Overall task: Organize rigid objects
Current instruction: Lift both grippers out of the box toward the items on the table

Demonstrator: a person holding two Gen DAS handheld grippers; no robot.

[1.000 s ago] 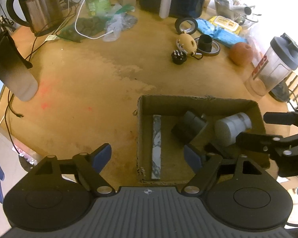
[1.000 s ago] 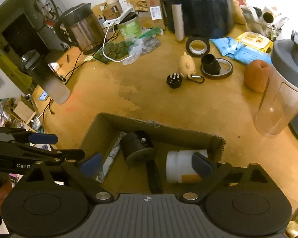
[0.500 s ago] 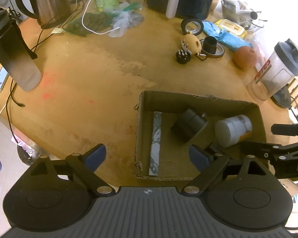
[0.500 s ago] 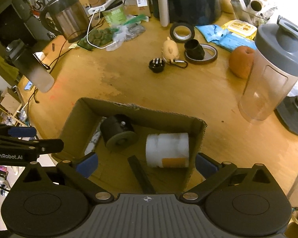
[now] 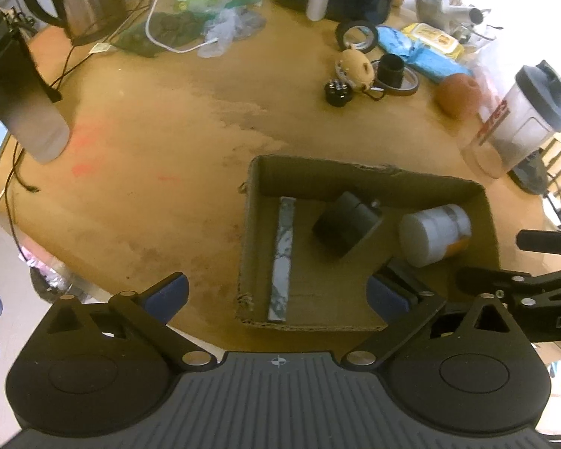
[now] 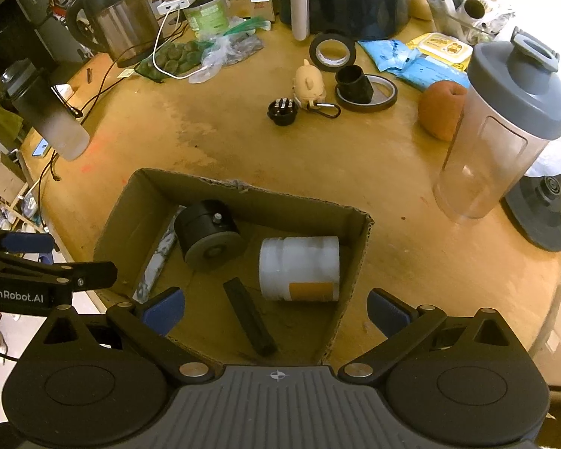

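My left gripper [image 5: 276, 293] has just spread its jaws, empty; right gripper [image 6: 276, 308] gapes empty too. Reaching lower center, I may snag the box [image 6: 359, 262] wall.

Open from above: cardboard box [image 6: 355, 262], its floor crowded by a white jar [image 6: 299, 267] on its side, a black cylinder [image 6: 207, 237], a marbled bar [image 5: 283, 258] along the left wall and a black stick [image 6: 248, 316]; bare gaps only between them. Wide clear tabletop [image 5: 149, 142] beyond and left of the box. Blocked at the far edge by kettle [image 6: 119, 30], tape roll [image 6: 333, 51] and small clutter; on the right by shaker bottle [image 6: 505, 127]; on the left by dark tumbler [image 5: 18, 93].
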